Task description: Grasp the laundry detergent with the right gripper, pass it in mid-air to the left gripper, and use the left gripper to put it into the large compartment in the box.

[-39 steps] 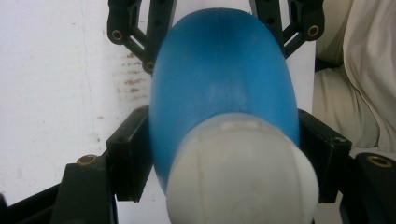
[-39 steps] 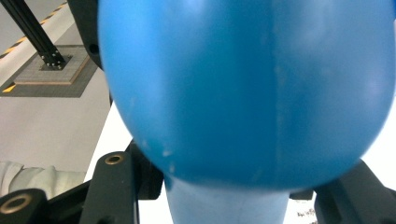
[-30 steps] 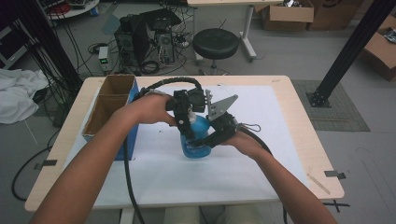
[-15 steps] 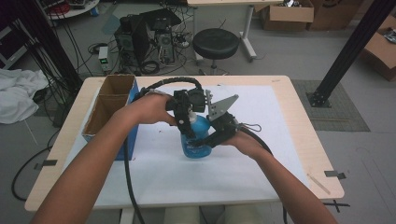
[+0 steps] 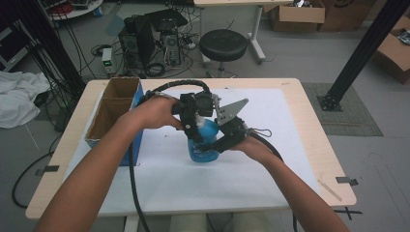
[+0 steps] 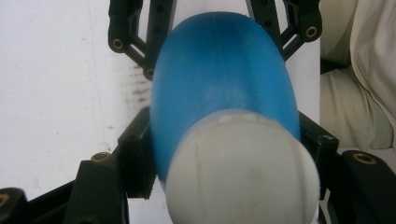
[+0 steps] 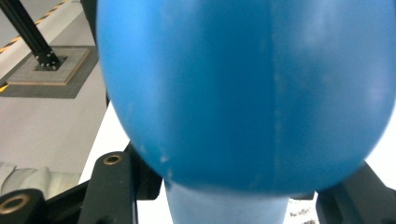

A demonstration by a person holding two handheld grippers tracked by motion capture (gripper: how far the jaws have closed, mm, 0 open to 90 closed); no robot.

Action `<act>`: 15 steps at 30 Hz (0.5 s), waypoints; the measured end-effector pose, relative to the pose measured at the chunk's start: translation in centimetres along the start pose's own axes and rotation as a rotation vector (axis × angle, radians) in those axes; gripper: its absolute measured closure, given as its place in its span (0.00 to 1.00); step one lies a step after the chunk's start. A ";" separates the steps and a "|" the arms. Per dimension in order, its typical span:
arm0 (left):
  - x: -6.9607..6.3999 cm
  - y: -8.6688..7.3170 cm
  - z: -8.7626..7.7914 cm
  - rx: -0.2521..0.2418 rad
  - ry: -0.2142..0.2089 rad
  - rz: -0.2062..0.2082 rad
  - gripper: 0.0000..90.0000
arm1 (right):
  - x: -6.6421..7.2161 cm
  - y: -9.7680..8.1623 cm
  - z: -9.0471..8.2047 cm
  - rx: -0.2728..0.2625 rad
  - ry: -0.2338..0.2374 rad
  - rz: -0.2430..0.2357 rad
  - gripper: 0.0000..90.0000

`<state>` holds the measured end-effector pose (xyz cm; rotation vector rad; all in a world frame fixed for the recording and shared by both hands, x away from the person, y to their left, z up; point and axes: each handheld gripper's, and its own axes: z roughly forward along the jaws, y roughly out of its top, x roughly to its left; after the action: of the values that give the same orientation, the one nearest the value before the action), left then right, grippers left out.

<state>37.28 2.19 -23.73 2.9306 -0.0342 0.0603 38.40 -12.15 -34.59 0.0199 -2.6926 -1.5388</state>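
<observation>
The left gripper is pressing its fingers against the neck of the blue bottle, just under the white cap; its jaws have just been closing, and in the left gripper view at the centre of the frame the bottle is sitting squarely between them. The right gripper is clamping the bottle lower down, at the round body, its black fingers showing at the lower left and lower right of the right gripper view with the blue bulge swelling out above them.

In the high view the bottle is standing at the centre of the frame on the white sheet covering the table, to the right of the cardboard box and well apart from it.

The likely trouble here is slippage. The body is smooth and curved, so if the left gripper is twisting the cap while the right one is holding too lightly, the bottle may be turning in the grip rather than the cap loosening. Squeezing harder on a soft plastic wall could push liquid out once the cap gives. A pull that is not straight along the neck could also tip the bottle toward the box.
</observation>
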 end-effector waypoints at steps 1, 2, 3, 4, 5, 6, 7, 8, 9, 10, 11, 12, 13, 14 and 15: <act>0.0 0.0 -0.1 0.005 0.006 0.003 0.42 | 0.0 0.0 -0.1 -0.010 -0.001 0.000 0.46; -0.1 0.1 -0.2 0.007 0.014 0.005 0.42 | 0.0 0.1 -0.5 -0.036 -0.011 0.001 0.40; -0.1 0.0 -0.3 0.007 0.021 0.003 0.42 | 0.0 0.1 -0.5 -0.036 -0.011 0.001 0.40; 0.0 0.0 -0.5 0.010 0.026 0.000 0.42 | 0.1 0.1 -0.7 -0.041 -0.032 -0.005 0.37; 0.0 -0.1 -0.6 0.011 0.028 -0.007 0.42 | 0.1 0.1 -1.0 -0.046 -0.044 -0.008 0.36; 0.1 -0.2 -0.7 0.010 0.032 -0.010 0.42 | 0.1 0.0 -1.3 -0.046 -0.051 -0.008 0.35; 0.1 -0.3 -0.8 0.005 0.034 -0.017 0.42 | 0.1 0.0 -1.5 -0.041 -0.063 -0.007 0.33; 0.1 -0.4 -0.8 0.003 0.039 -0.022 0.42 | 0.0 -0.2 -1.9 -0.026 -0.089 -0.016 0.30; 0.2 -0.5 -0.8 0.001 0.040 -0.027 0.42 | 0.0 -0.2 -1.9 -0.026 -0.089 -0.016 0.30; 0.3 -0.7 -0.9 0.003 0.045 -0.037 0.42 | 0.0 -0.3 -2.1 -0.024 -0.090 -0.012 0.30; 0.3 -0.8 -0.9 0.010 0.048 -0.038 0.42 | 0.0 -0.4 -2.4 -0.026 -0.098 -0.007 0.28; 0.4 -0.9 -0.9 0.020 0.050 -0.038 0.42 | -0.1 -0.5 -2.7 -0.027 -0.105 -0.003 0.27; 0.5 -1.0 -0.8 0.027 0.051 -0.052 0.42 | -0.1 -0.6 -2.9 -0.030 -0.110 -0.001 0.26; 0.5 -1.1 -0.8 0.035 0.052 -0.060 0.42 | -0.2 -0.7 -3.0 -0.030 -0.112 0.002 0.25; 0.5 -1.2 -0.7 0.042 0.059 -0.062 0.42 | -0.2 -0.9 -3.1 -0.025 -0.114 0.009 0.23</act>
<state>37.81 3.46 -23.23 2.9679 0.0675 0.1388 38.69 -15.29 -33.74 -0.0835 -2.7546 -1.6188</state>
